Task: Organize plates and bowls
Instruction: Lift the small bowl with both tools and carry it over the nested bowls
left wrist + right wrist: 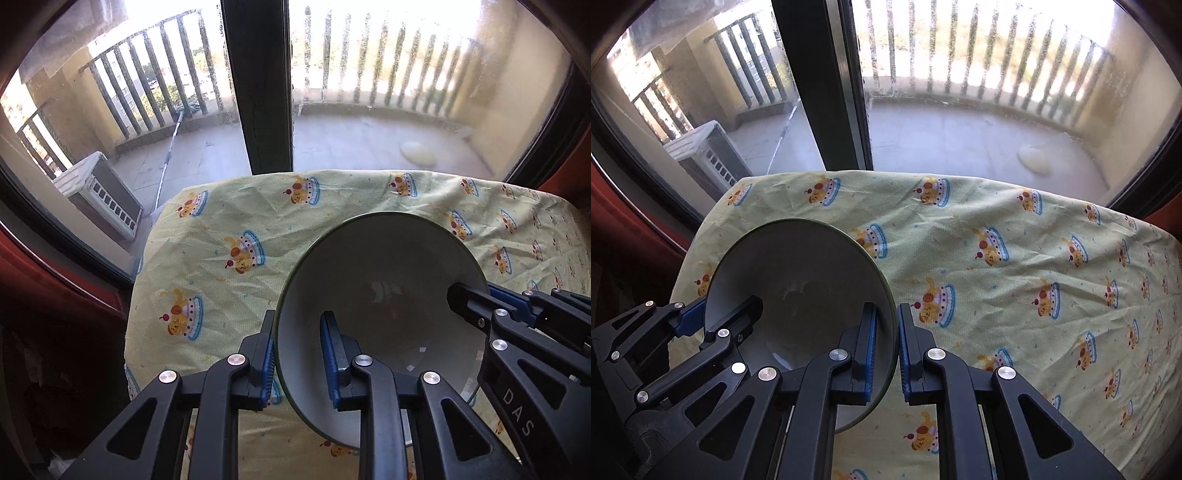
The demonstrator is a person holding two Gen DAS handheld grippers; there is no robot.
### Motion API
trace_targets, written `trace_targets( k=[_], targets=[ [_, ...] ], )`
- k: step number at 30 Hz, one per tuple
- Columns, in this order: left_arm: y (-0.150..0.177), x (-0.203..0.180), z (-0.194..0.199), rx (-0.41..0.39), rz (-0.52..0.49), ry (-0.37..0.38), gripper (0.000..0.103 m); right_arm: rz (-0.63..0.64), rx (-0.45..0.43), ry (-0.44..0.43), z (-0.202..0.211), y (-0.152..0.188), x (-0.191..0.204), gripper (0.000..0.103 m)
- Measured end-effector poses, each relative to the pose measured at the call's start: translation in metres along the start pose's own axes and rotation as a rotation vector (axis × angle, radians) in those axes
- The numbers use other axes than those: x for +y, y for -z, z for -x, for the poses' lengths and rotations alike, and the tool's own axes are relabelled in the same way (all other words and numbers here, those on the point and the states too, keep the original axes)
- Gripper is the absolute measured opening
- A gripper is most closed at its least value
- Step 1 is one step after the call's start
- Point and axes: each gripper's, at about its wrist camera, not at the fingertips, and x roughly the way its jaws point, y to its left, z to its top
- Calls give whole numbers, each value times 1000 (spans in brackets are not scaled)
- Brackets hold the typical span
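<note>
A white bowl with a green rim (384, 280) is held above the table between both grippers. My left gripper (299, 354) straddles its left rim, one blue pad outside and one inside the bowl, with some gap around the wall. My right gripper (886, 343) is shut on the bowl's (798, 273) right rim, pads tight on both sides. Each gripper also shows in the other's view: the right gripper (480, 299) and the left gripper (713, 317) on opposite rims. The bowl looks empty.
The table wears a yellow cloth printed with cartoon cakes (236, 236), also in the right wrist view (1015, 266). Behind it stands a window with a dark frame post (262, 85), a balcony and an air-conditioner unit (99, 192) outside.
</note>
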Motion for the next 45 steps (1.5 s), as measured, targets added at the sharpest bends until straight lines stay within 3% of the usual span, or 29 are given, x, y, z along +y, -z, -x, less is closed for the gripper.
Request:
trace_targets(
  k=[12,45],
  targets=[
    [28,-42,19,-1,-64,-2,21,-72,39,-3,21,48,-31,14],
    [76,-212,129,-97,-52,-33,21,-49,-51,-36,150,134,-178,14]
  ],
)
